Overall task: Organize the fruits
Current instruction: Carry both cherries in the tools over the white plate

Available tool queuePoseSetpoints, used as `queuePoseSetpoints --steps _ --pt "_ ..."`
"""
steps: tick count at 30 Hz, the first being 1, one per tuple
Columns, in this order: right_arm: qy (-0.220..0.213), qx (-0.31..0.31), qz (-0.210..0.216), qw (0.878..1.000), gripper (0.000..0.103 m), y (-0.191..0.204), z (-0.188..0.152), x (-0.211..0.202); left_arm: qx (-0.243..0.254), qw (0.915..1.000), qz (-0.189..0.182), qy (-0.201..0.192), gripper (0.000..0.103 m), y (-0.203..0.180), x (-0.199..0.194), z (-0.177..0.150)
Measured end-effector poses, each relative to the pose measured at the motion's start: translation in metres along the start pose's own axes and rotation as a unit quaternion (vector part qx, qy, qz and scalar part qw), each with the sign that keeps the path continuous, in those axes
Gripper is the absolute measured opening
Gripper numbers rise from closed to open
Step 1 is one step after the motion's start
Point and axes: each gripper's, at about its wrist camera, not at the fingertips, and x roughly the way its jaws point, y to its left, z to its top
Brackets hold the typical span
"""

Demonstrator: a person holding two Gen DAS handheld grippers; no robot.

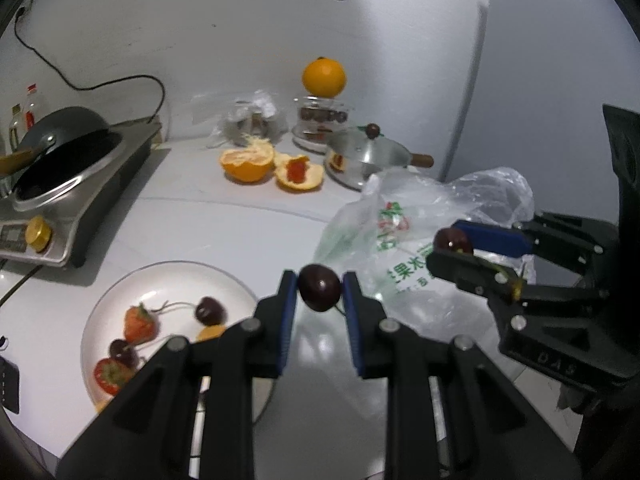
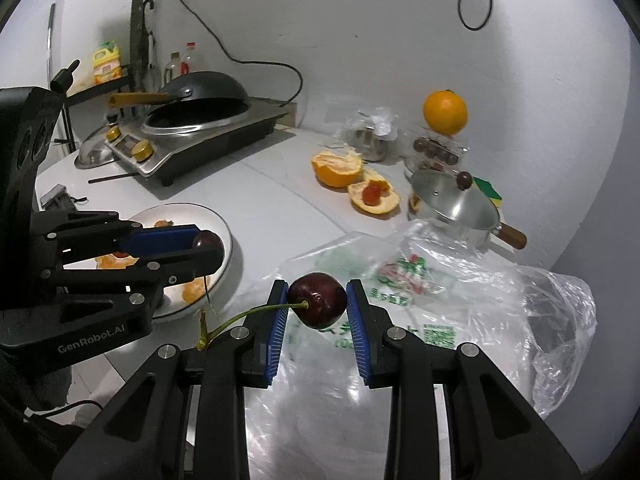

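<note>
Two cherries, one in each gripper

The left gripper (image 1: 320, 292) pinches a cherry (image 1: 320, 287) just right of the plate (image 1: 168, 276), ready to join the fruit there. The right gripper (image 2: 317, 304) fingers squeeze another cherry (image 2: 320, 300), farther from the plate, over the bag (image 2: 500, 300).

Both my grippers are black with blue pads; my left gripper (image 1: 320, 294) and my right gripper (image 2: 317, 300) each carry a dark red, glossy cherry (image 1: 320, 287), the right one's cherry (image 2: 318, 300) on a yellow-green stem. The plate (image 1: 172, 276) is white, bearing red strawberries and dark cherries. The plastic bag (image 2: 420, 300) is clear with green and red print. The whole orange (image 1: 324, 77) and peel halves (image 1: 247, 160) are orange, pale inside. The pot (image 2: 454, 208) is silver with a brown handle; the wok (image 2: 204, 90) is black.
</note>
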Motion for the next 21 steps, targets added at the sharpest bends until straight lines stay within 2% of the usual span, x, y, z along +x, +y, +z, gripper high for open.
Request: queuePoseSetpoints --steps 21 --pt "0.022 -0.046 0.036 0.998 0.032 0.073 0.020 0.036 -0.054 0.9981 0.029 0.000 0.024 0.075 -0.020 -0.032"
